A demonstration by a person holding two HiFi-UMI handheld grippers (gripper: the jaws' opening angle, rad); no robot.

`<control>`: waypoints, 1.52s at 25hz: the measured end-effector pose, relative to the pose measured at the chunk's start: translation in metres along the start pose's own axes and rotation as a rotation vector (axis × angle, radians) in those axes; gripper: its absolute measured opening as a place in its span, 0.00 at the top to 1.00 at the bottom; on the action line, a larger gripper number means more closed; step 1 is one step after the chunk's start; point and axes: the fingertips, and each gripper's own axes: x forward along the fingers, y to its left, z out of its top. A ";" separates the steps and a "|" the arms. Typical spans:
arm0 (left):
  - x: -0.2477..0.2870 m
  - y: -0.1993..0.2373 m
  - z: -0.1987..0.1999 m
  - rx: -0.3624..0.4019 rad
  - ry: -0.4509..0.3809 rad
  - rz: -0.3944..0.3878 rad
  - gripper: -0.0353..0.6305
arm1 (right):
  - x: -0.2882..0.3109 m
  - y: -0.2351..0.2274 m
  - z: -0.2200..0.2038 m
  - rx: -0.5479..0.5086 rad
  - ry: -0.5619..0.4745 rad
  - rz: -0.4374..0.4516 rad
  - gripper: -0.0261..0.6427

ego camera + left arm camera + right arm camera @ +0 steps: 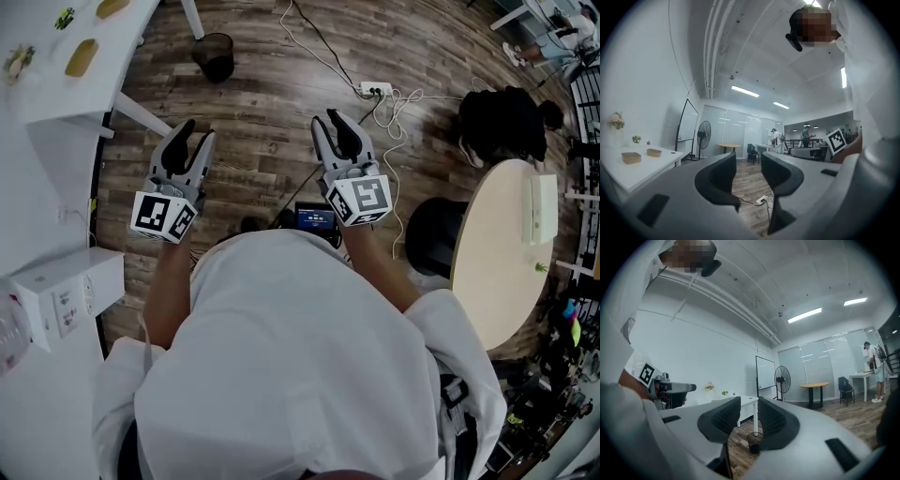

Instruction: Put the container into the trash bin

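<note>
Two tan containers (82, 57) lie on the white table (56, 103) at the upper left of the head view; in the left gripper view the containers (631, 157) sit on that table to the left. A black mesh trash bin (216, 56) stands on the wooden floor beside the table leg. In the right gripper view the trash bin (754, 442) shows low between the jaws, some way off. My left gripper (197, 133) (749, 164) is open and empty, held level over the floor. My right gripper (328, 118) (749, 411) is open and empty too, beside it.
A power strip (375, 91) with trailing white cables lies on the floor ahead. A round wooden table (502, 253), a black stool (431, 234) and a black chair (502, 122) stand to the right. A white box (66, 295) sits at the left. People stand far off.
</note>
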 end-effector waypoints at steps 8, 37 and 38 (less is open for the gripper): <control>0.016 -0.006 -0.003 -0.010 0.023 0.033 0.70 | -0.004 -0.026 0.000 -0.003 -0.014 0.012 0.76; 0.159 0.147 -0.011 -0.072 0.021 0.063 0.70 | 0.198 -0.106 -0.011 0.014 0.023 0.100 0.77; 0.169 0.163 -0.005 -0.067 0.014 0.060 0.70 | 0.216 -0.108 -0.005 0.013 0.013 0.098 0.77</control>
